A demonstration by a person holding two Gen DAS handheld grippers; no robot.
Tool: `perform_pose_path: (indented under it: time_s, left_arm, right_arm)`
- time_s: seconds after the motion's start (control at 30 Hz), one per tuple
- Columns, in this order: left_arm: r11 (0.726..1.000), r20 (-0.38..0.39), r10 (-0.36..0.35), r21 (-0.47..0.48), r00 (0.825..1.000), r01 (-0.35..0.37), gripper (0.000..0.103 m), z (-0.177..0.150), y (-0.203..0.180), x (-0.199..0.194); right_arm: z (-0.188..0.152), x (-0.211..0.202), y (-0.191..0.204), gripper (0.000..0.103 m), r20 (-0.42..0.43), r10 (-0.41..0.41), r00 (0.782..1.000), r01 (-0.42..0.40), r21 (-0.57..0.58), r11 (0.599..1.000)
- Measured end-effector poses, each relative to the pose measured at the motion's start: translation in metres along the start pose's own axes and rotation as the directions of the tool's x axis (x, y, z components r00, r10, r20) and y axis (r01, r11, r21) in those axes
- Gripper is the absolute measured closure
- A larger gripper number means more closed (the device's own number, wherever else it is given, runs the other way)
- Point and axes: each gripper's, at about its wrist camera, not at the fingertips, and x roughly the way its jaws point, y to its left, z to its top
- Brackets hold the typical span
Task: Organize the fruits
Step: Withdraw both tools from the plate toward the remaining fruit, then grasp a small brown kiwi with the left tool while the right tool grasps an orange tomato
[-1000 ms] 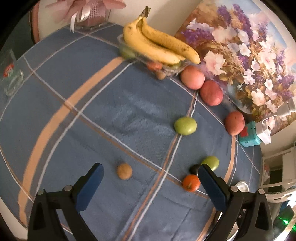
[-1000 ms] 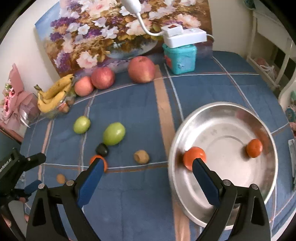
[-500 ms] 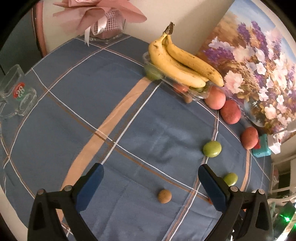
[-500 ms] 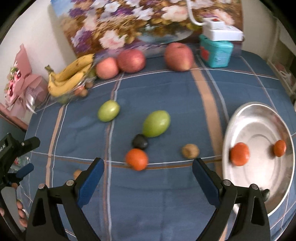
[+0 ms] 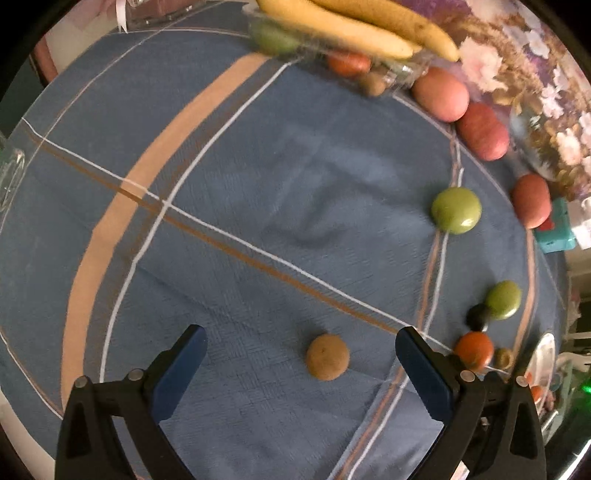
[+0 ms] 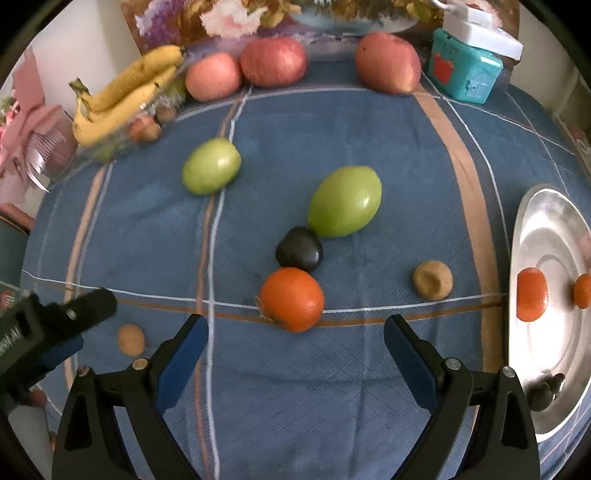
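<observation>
My left gripper (image 5: 301,341) is open, just above the blue cloth, with a small brown fruit (image 5: 327,356) between its fingertips, untouched. My right gripper (image 6: 295,332) is open and empty, its fingers on either side of an orange (image 6: 291,298). Beyond the orange lie a dark plum (image 6: 299,249), a large green fruit (image 6: 344,201), a smaller green one (image 6: 211,165) and another brown fruit (image 6: 432,279). A steel plate (image 6: 554,362) at right holds two oranges (image 6: 531,294). The left gripper also shows at the left of the right wrist view (image 6: 55,325).
Bananas (image 6: 122,92) lie on a clear tray at the back left. Three red apples (image 6: 273,61) line up against a flower painting (image 6: 258,14). A teal box (image 6: 465,72) stands at the back right. A glass mug edge (image 5: 9,173) sits far left.
My left gripper has moved down and forward over the small brown fruit. My right gripper has swung left from the steel plate to the orange on the cloth and come closer to it.
</observation>
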Motion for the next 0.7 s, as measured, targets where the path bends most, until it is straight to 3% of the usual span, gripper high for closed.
perform_pose_path:
  time_s: [0.33, 0.4, 0.53, 0.7]
  left_arm:
    - [0.996, 0.022, 0.073, 0.049, 0.997, -0.074, 0.000, -0.006, -0.016, 0.014]
    - [0.993, 0.031, 0.093, 0.069, 0.995, -0.095, 0.000, -0.008, -0.020, 0.016]
    - [0.985, 0.049, 0.131, 0.110, 0.990, -0.136, 0.000, -0.013, -0.031, 0.020]
    - [0.983, 0.058, 0.135, 0.114, 0.989, -0.141, 0.000, -0.016, -0.034, 0.019]
  right_arm:
    - [-0.001, 0.020, -0.002, 0.006, -0.014, -0.050, 0.999, 0.050, -0.007, 0.999]
    - [-0.001, 0.023, 0.001, 0.000, -0.021, -0.045, 0.999, 0.045, -0.025, 0.999]
    - [-0.003, 0.028, 0.009, 0.000, -0.021, -0.079, 0.997, 0.078, -0.067, 0.995]
    - [-0.007, 0.031, 0.016, 0.000, -0.006, -0.097, 0.995, 0.096, -0.088, 0.991]
